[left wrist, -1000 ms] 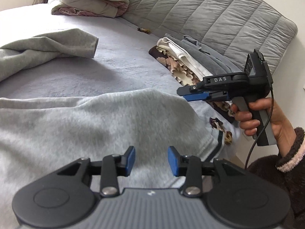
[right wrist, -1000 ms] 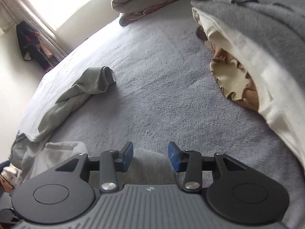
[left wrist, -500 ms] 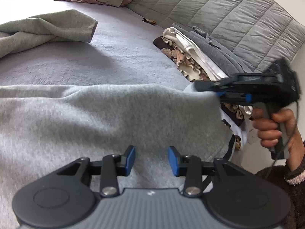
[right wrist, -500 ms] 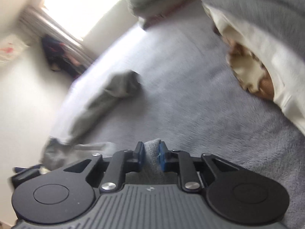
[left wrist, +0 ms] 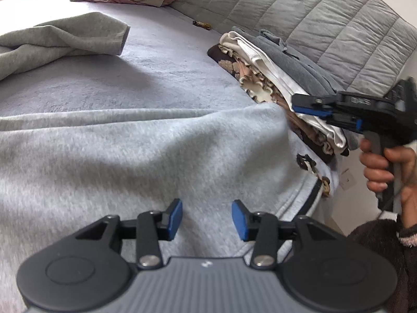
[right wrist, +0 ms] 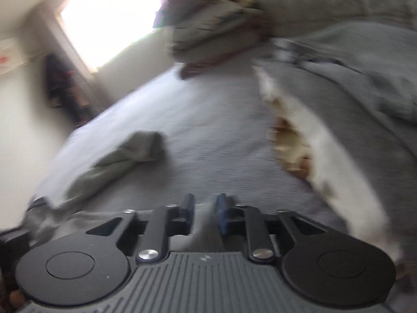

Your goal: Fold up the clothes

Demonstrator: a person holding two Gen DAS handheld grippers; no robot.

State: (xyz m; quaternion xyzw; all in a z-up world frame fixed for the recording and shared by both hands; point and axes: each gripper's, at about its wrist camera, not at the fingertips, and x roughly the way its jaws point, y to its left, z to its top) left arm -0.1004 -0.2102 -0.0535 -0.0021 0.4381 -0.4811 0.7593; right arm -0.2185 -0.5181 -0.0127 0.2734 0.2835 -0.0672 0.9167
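The right gripper (left wrist: pixel 310 105), opening and empty, hovers beside the folded pile (left wrist: pixel 273 78); the grey sweatshirt (left wrist: pixel 130 161) lies unfolded under the opening, empty left gripper (left wrist: pixel 207 216).

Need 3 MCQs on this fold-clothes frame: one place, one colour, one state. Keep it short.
1. Where is the stack of folded clothes?
A. against the quilted headboard
B. on the floor
C. on a chair

2. What colour are the left gripper pads?
A. red
B. blue
C. white

3. How is the left gripper?
A. shut on the grey sweatshirt
B. open above it
C. holding a sock

Answers:
1 A, the stack leans on the headboard.
2 B, both pads show blue.
3 B, a clear gap, nothing between the pads.
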